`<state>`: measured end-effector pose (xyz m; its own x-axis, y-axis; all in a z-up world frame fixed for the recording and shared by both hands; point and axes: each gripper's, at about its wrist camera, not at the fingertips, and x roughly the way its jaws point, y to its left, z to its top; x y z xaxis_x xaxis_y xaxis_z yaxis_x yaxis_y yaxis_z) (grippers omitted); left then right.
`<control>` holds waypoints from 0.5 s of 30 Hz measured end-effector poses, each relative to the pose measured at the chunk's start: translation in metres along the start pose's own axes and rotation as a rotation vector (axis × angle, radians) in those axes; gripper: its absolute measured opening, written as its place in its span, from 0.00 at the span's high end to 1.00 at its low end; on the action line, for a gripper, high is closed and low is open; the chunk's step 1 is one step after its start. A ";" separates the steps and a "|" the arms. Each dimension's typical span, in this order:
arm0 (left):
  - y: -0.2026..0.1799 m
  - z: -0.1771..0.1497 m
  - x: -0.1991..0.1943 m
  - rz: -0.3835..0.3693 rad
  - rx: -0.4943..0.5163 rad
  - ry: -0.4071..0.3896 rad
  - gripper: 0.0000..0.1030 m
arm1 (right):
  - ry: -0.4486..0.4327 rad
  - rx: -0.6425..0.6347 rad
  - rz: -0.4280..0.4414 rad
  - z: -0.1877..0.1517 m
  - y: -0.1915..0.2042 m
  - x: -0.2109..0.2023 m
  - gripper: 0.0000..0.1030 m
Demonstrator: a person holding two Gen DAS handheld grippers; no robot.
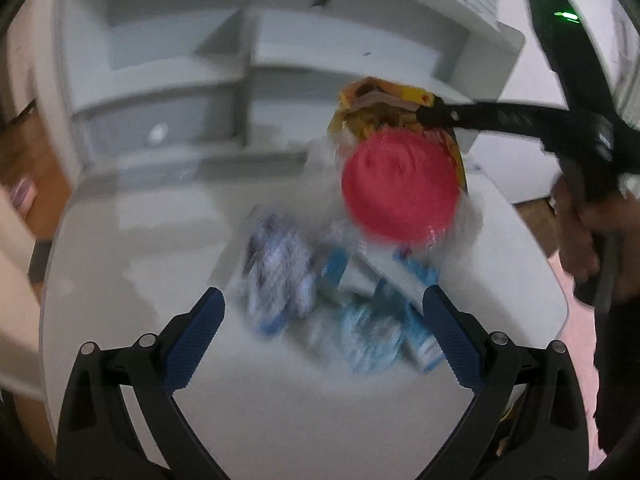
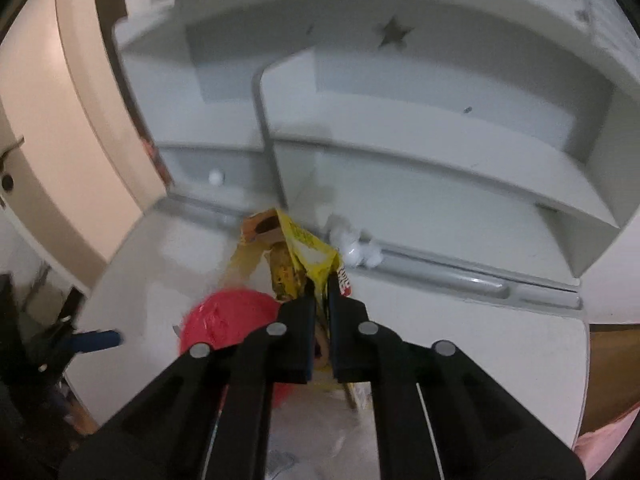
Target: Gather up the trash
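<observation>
Trash litters our white table point(image 1: 120, 320): our right gripper point(image 2: 320, 280) pinches the yellow wrapper point(image 2: 308, 248) by its edge above the red lid point(image 1: 400, 188), while our left gripper point(image 1: 320, 312), jaws spread and empty, hovers nearest the blue-and-white packets point(image 1: 280, 280) lying just ahead between them.

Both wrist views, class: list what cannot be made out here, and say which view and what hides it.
- Blue-and-white wrappers, left wrist view: motion blur, print unreadable.
- Yellow wrapper, right wrist view: lower part hidden behind the right gripper shut on it.
- Red disc, right wrist view: partly covered by the gripper's fingers.
- Left gripper, open: right wrist view shows only one blue fingertip at the left edge.
</observation>
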<state>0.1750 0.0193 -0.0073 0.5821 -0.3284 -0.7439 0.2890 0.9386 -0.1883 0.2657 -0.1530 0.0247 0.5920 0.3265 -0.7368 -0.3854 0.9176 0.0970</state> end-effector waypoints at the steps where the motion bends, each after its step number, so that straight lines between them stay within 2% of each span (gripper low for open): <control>1: -0.005 0.011 0.002 0.008 0.019 -0.004 0.07 | -0.009 0.008 0.004 -0.002 -0.005 -0.008 0.94; 3: -0.012 0.026 0.010 0.027 0.033 -0.004 0.07 | -0.022 0.030 0.013 -0.006 -0.012 -0.019 0.94; 5: -0.020 0.029 0.012 0.007 0.042 0.000 0.07 | -0.007 0.073 0.052 -0.010 -0.021 -0.026 0.94; 6: -0.025 0.028 0.011 -0.005 0.053 -0.001 0.07 | -0.009 0.086 0.037 -0.011 -0.025 -0.030 0.94; 8: -0.033 0.023 0.010 -0.018 0.077 -0.013 0.07 | -0.018 0.053 -0.072 -0.013 -0.029 -0.034 0.94; 9: -0.036 0.018 0.012 -0.015 0.083 -0.003 0.07 | -0.007 0.048 -0.096 -0.013 -0.033 -0.030 0.94; 11: -0.037 0.009 0.013 -0.015 0.081 0.011 0.07 | 0.063 0.095 -0.069 -0.017 -0.052 -0.012 0.94; 13: -0.033 -0.002 0.013 0.009 0.078 0.018 0.07 | 0.082 0.140 -0.081 -0.026 -0.065 -0.004 0.94; 14: -0.031 -0.005 0.014 0.015 0.074 0.021 0.07 | 0.083 0.147 -0.086 -0.030 -0.068 -0.004 0.91; 15: -0.026 -0.009 0.013 0.021 0.065 0.026 0.07 | 0.079 0.157 -0.087 -0.034 -0.071 -0.006 0.81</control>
<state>0.1679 -0.0088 -0.0179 0.5691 -0.3048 -0.7637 0.3259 0.9363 -0.1309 0.2660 -0.2279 -0.0005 0.5580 0.2315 -0.7969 -0.2166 0.9676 0.1294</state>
